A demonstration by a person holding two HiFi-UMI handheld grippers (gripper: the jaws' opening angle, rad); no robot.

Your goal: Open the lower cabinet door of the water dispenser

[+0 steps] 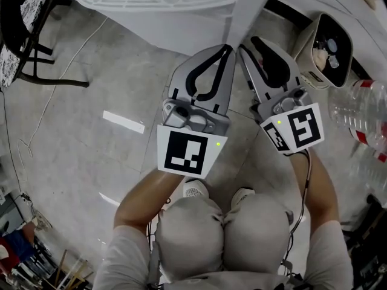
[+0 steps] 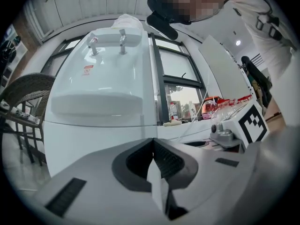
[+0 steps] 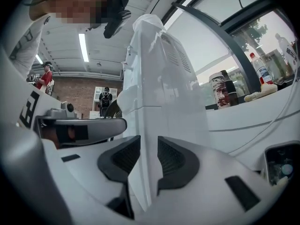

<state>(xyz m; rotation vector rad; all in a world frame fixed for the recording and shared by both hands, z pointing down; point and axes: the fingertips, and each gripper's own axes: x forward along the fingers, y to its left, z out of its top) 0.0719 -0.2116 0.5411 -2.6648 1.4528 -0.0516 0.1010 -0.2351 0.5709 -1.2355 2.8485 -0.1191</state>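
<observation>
Knees [image 1: 221, 237] sit closest, drawn together. Pulling now risks slipping: the right hand-held gripper [image 3: 149, 153] stands apart, pads [image 3: 173, 161] seemingly not pressing, so the lower cabinet door [image 3: 151, 121] could swing shut. Its thin edge lies between those jaws, low on the water dispenser [image 2: 101, 74]; the left hand-held gripper [image 2: 153, 142], jaws together, hovers alongside.

A wicker chair [image 2: 23, 93] stands by dark-framed windows [image 2: 180, 64], on a grey concrete floor [image 1: 91, 156].
</observation>
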